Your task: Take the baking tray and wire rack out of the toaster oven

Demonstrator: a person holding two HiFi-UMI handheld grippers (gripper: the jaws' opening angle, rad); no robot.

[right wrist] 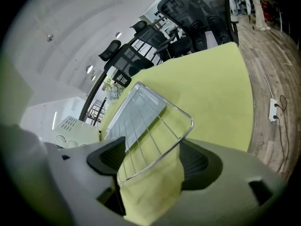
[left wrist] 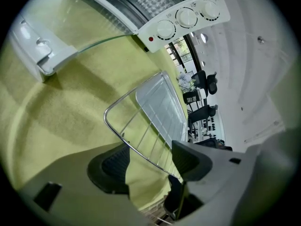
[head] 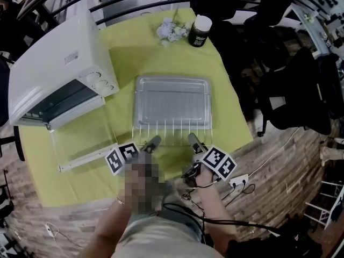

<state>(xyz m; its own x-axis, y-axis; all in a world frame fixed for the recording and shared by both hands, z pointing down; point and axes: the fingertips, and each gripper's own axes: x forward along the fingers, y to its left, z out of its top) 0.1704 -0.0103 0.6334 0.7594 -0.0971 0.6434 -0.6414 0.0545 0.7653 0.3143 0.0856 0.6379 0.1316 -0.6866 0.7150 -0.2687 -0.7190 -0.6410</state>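
A silver baking tray point(head: 172, 104) lies on a wire rack point(head: 173, 129) on the yellow-green tablecloth, in front of the white toaster oven point(head: 59, 74). The oven's glass door point(head: 80, 144) hangs open and flat. My left gripper point(head: 152, 143) and right gripper point(head: 193, 140) stand side by side at the rack's near edge. In the left gripper view the rack's front wire point(left wrist: 136, 142) crosses between the wide-apart jaws of the left gripper point(left wrist: 150, 164). The right gripper point(right wrist: 153, 159) is open too, with the rack's corner wire point(right wrist: 162, 126) between its pads and the tray point(right wrist: 131, 117) beyond.
A black jar with a white lid point(head: 200, 31) and a small bunch of flowers point(head: 172, 30) stand at the table's far edge. Black office chairs point(head: 290, 90) crowd the right side. A power strip point(head: 239, 181) and cables lie on the wooden floor near the table's front edge.
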